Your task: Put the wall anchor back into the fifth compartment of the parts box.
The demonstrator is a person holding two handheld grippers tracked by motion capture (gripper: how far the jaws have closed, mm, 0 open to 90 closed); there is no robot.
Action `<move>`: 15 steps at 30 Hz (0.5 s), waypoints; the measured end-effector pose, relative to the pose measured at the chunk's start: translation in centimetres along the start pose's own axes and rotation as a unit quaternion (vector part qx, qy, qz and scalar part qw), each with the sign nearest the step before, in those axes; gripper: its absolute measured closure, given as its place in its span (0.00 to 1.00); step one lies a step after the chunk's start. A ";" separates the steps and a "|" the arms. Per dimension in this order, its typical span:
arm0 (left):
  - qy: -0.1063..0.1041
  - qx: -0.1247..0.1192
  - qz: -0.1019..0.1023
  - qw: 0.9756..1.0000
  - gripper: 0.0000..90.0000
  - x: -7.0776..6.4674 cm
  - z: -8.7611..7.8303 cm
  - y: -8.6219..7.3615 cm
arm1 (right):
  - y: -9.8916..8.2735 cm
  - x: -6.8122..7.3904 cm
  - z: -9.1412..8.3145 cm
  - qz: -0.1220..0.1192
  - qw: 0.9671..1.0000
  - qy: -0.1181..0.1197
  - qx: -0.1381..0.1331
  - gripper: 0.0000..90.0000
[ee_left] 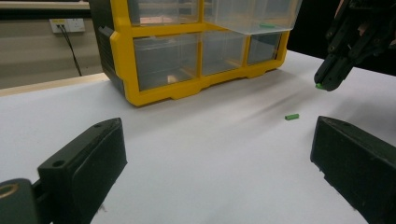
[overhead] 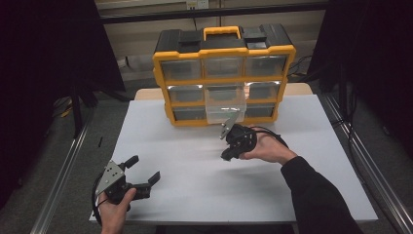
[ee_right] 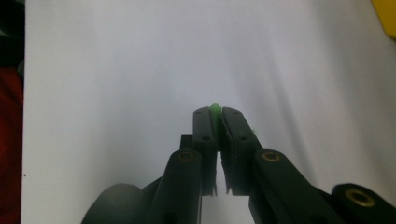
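A: High view: fixed above the near edge, facing forward and down. Takes in the whole table (overhead: 195, 195), cabinet (overhead: 224, 75) at the far side.

B: Left gripper view?

A: Low over the near left corner, facing far and right. Shares the cabinet (ee_left: 187, 56) and right gripper (ee_left: 325, 83) with the high view (overhead: 226, 155).

B: Right gripper view?

A: Close above the table (ee_right: 116, 70), looking down along its own jaws; cabinet corner (ee_right: 385, 18) at frame edge.
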State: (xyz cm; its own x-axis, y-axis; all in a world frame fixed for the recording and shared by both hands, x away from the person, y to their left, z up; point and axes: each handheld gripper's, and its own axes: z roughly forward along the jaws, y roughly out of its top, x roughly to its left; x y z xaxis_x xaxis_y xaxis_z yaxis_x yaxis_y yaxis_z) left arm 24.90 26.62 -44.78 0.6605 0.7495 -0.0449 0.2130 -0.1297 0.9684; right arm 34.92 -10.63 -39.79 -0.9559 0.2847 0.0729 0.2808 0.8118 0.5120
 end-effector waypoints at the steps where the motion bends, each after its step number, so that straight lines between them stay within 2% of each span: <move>1: 0.000 -0.003 -0.005 1.000 0.04 0.0 0.0 0.0 | 0.0 0.0 -0.2 -0.001 1.000 -0.002 -0.006 0.94; 3: 0.001 -0.001 -0.003 1.000 0.04 0.0 0.0 0.0 | 0.1 0.1 -0.6 0.002 1.000 -0.002 -0.011 0.94; 4: 0.001 -0.004 -0.007 1.000 0.04 -0.1 0.0 0.0 | 0.1 0.0 -0.7 -0.006 1.000 -0.002 -0.018 0.94; 6: 0.001 0.000 -0.002 1.000 0.04 0.0 0.0 0.0 | 0.4 0.2 -1.0 -0.004 1.000 -0.004 -0.021 0.94; 8: 0.000 0.001 -0.001 1.000 0.04 0.0 0.0 0.0 | 0.8 0.3 -1.3 -0.014 0.999 -0.006 -0.031 0.94; 15: 0.001 0.000 -0.003 1.000 0.04 0.0 -0.1 0.0 | 1.7 0.5 -2.5 -0.022 0.998 -0.011 -0.052 0.94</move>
State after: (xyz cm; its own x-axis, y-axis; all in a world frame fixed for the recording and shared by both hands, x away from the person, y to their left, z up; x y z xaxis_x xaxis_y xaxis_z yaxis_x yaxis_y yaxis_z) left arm 24.88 26.68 -44.76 0.6583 0.7510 -0.0512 0.2173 -0.1244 0.9681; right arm 34.72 -10.36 -36.71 -0.9645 0.2624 0.0304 0.2274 0.7661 0.6012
